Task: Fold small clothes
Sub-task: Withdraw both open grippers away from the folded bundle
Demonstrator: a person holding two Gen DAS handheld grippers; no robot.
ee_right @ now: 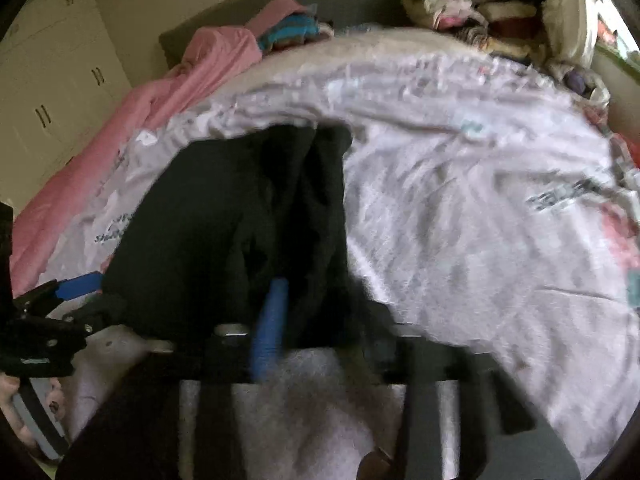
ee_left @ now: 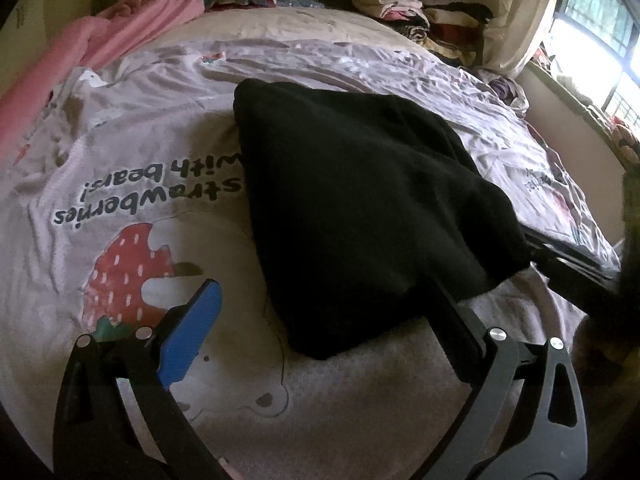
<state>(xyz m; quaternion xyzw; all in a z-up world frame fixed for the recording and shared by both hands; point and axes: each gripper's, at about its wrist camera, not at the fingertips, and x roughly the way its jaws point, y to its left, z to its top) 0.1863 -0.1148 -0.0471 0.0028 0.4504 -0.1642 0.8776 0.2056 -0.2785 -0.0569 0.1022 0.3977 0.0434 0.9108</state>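
A black garment (ee_left: 360, 200) lies on the printed bedsheet (ee_left: 120, 184), its near edge lifted. My left gripper (ee_left: 320, 304) is open: the blue-padded left finger (ee_left: 192, 328) lies bare on the sheet, and the right finger goes under the garment's near corner. In the right wrist view the garment (ee_right: 208, 232) is blurred. My right gripper (ee_right: 312, 312) is narrowly closed on its near edge, with the blue pad (ee_right: 272, 320) against the cloth. The left gripper (ee_right: 72, 284) shows at the far left.
A pink blanket (ee_left: 100, 40) lies along the bed's left side. Piles of folded clothes (ee_left: 420, 12) sit at the head of the bed. A window (ee_left: 600, 32) is at right. White cupboards (ee_right: 48, 92) stand left of the bed.
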